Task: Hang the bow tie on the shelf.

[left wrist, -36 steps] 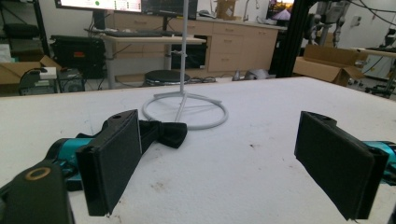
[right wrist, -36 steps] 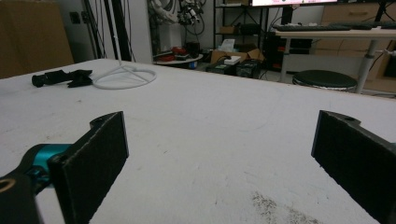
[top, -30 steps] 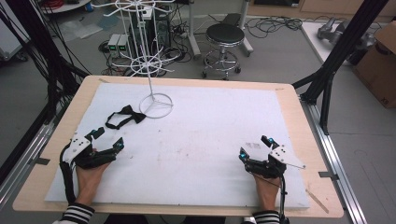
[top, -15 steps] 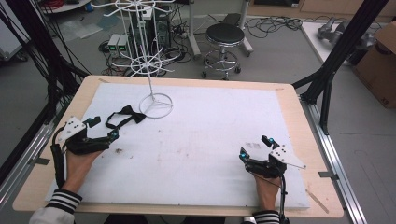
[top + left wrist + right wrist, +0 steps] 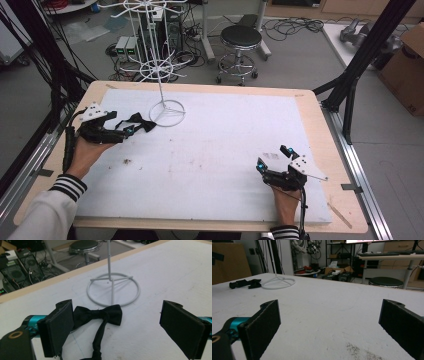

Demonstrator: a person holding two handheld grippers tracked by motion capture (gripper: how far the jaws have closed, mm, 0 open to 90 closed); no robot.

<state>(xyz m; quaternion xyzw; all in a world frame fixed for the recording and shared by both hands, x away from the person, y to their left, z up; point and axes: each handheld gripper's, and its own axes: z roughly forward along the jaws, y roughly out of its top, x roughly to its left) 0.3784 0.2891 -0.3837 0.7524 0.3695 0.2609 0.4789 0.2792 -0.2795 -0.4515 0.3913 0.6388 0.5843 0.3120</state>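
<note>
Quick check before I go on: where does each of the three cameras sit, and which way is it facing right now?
High view: above the person's side, looking forward and down on the table; both forearms, left gripper and right gripper show.
Left gripper view: on the left gripper, facing the bow tie and stand; open jaws show.
Right gripper view: on the right gripper, looking low across the table; open jaws show.
Shared: all show stand and bow tie.

No readable text, labels, numbers anywhere (far screens too blurred).

A matt black cloth bow tie [image 5: 97, 315] is seen; the white-coated wire stand [image 5: 113, 291] looks smooth, the table [image 5: 320, 125] edged in pale wood.
</note>
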